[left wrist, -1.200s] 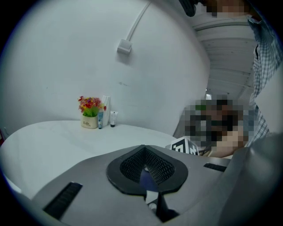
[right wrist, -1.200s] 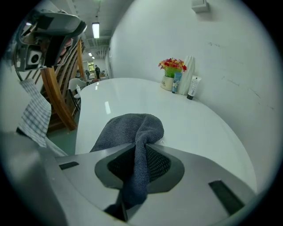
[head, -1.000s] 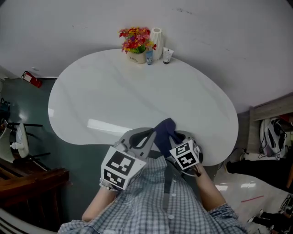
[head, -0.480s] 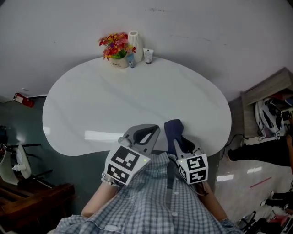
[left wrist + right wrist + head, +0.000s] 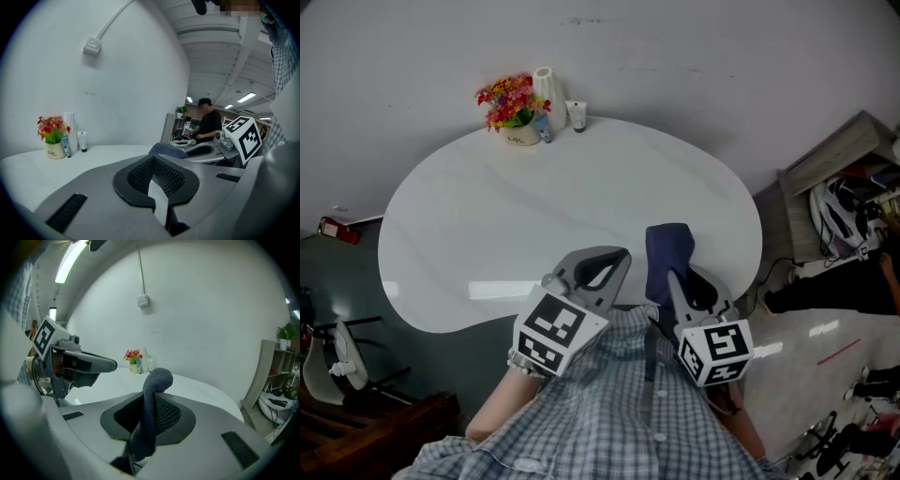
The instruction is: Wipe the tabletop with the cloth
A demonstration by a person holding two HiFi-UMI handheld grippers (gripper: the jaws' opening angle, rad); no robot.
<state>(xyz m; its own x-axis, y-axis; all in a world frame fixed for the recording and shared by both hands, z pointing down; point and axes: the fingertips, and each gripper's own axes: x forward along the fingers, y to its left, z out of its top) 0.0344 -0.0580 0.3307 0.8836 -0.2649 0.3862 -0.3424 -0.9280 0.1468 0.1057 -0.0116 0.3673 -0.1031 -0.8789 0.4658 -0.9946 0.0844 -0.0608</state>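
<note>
My right tongs (image 5: 673, 274) pinch the dark blue cloth (image 5: 667, 246) over the near edge of the white tabletop (image 5: 534, 206), seemingly just touching it, while my left tongs (image 5: 617, 258) hover alongside, pressed together on nothing.

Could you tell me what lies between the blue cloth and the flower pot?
Only bare white tabletop runs from the cloth to the flower pot; the head view shows it.

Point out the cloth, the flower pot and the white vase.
cloth (image 5: 668, 246), head view, middle of the dark blue fold.
flower pot (image 5: 521, 137), head view, its pale front wall below the flowers.
white vase (image 5: 545, 86), head view, middle of its body.
</note>
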